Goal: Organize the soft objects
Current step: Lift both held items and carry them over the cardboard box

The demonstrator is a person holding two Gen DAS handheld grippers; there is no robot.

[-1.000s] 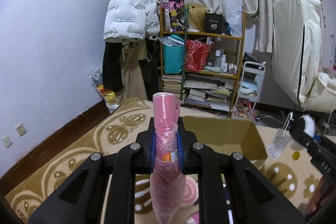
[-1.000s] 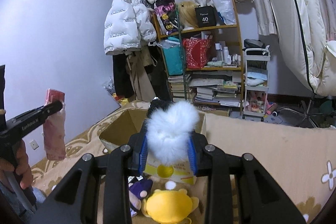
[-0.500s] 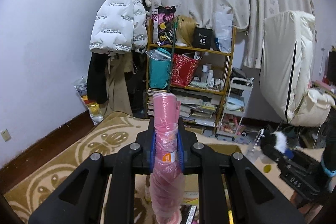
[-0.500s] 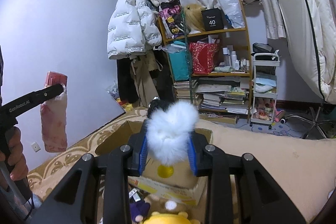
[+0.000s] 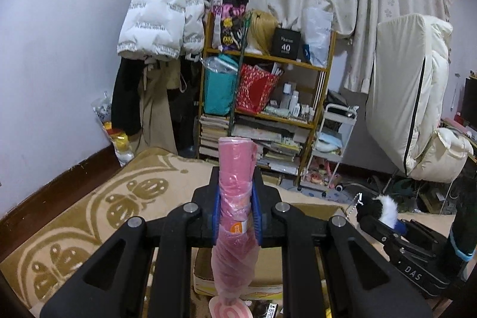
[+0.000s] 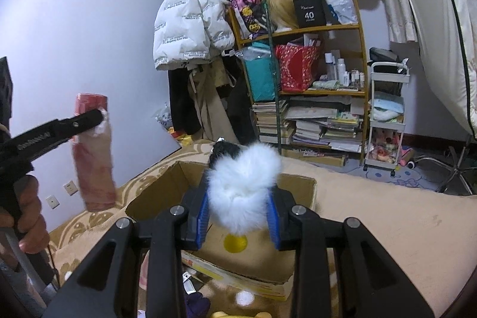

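My left gripper (image 5: 236,216) is shut on a pink roll in a plastic wrap (image 5: 235,198), held upright in the air; the roll also shows in the right wrist view (image 6: 94,157) at the left. My right gripper (image 6: 238,216) is shut on a fluffy black-and-white plush (image 6: 243,184); it also shows in the left wrist view (image 5: 380,209) at the right. An open cardboard box (image 6: 298,255) sits on the patterned rug below and ahead of the right gripper. The box edge (image 5: 265,276) shows under the left gripper.
A yellow plush (image 6: 226,313), a dark purple plush (image 6: 196,303) and a pink-and-white plush (image 5: 229,310) lie near the box. A cluttered shelf (image 5: 268,85), hung coats (image 5: 161,20), a white cart (image 5: 331,145) and a folded mattress (image 5: 408,97) stand behind. The wall is at the left.
Both grippers have lifted and tilted up with their loads; the box and the floor plushes have dropped lower in both views. The grips are unchanged.
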